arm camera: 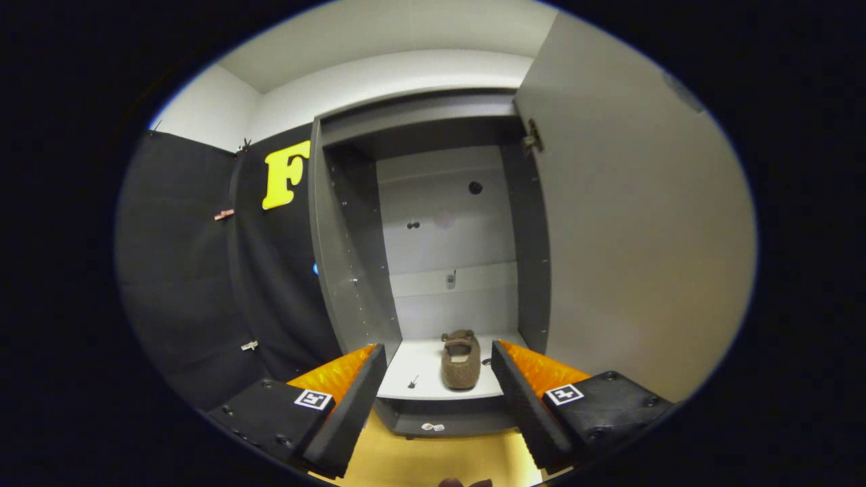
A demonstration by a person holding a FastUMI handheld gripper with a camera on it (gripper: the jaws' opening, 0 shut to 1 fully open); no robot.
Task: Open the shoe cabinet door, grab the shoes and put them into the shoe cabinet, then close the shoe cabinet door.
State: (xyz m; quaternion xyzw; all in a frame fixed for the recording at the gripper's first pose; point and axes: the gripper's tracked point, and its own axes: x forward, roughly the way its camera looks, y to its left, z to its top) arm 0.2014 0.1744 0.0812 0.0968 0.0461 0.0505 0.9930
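Note:
The grey shoe cabinet (352,270) stands straight ahead with its door (643,237) swung wide open to the right. A brown fuzzy shoe (461,362) lies on the cabinet's white bottom shelf (419,372), toe toward me, beyond the fingertips and between their lines. My gripper (438,358) is open, with nothing between its fingers, held a little in front of the cabinet's base.
Black cloth wall (196,284) runs along the cabinet's left side. The open door blocks the right. Yellow wooden floor (419,460) lies below the fingers. A small dark object (413,382) rests on the shelf left of the shoe. The cabinet's upper interior is hollow.

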